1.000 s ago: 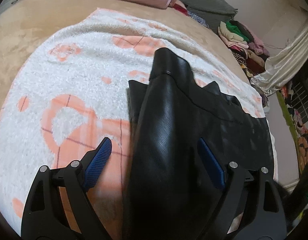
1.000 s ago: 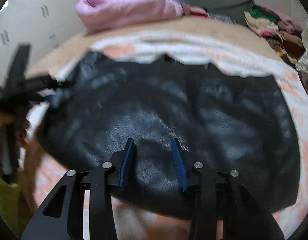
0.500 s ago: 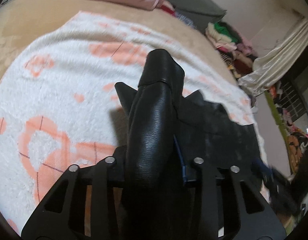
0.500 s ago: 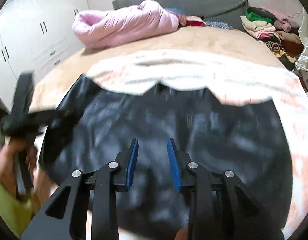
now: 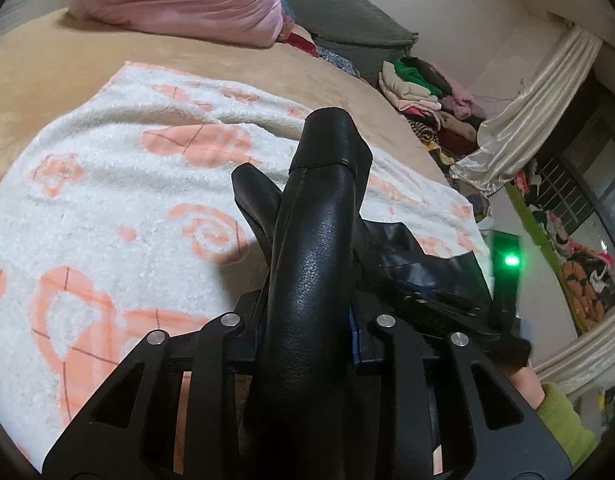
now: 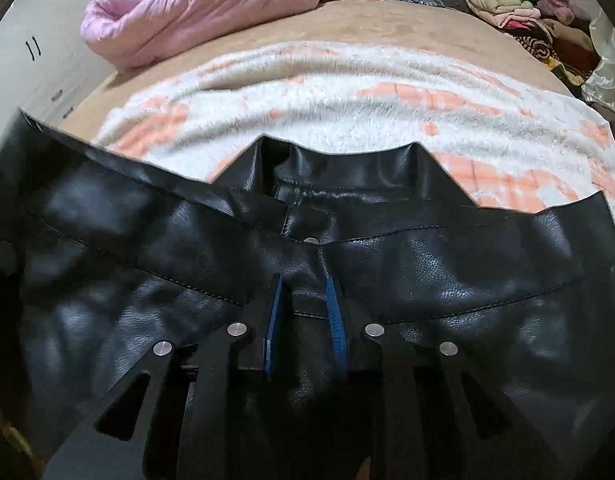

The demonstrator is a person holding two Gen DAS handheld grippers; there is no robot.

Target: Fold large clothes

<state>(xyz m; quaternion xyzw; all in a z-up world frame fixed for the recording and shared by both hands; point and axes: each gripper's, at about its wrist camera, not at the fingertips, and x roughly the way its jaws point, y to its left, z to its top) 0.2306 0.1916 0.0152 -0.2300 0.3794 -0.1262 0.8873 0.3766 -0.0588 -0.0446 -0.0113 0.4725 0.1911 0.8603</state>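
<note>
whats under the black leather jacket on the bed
The black leather jacket lies on a white blanket with orange patterns, which is spread over the tan bed cover. Whatever lies directly beneath the jacket's middle is covered.

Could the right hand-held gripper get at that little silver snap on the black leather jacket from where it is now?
Probably yes. The silver snap sits just beyond the right hand-held gripper, whose jaws are closing around a fold of the black leather jacket. Nothing covers the snap, but the gripper would have to let go of that fold first.
</note>
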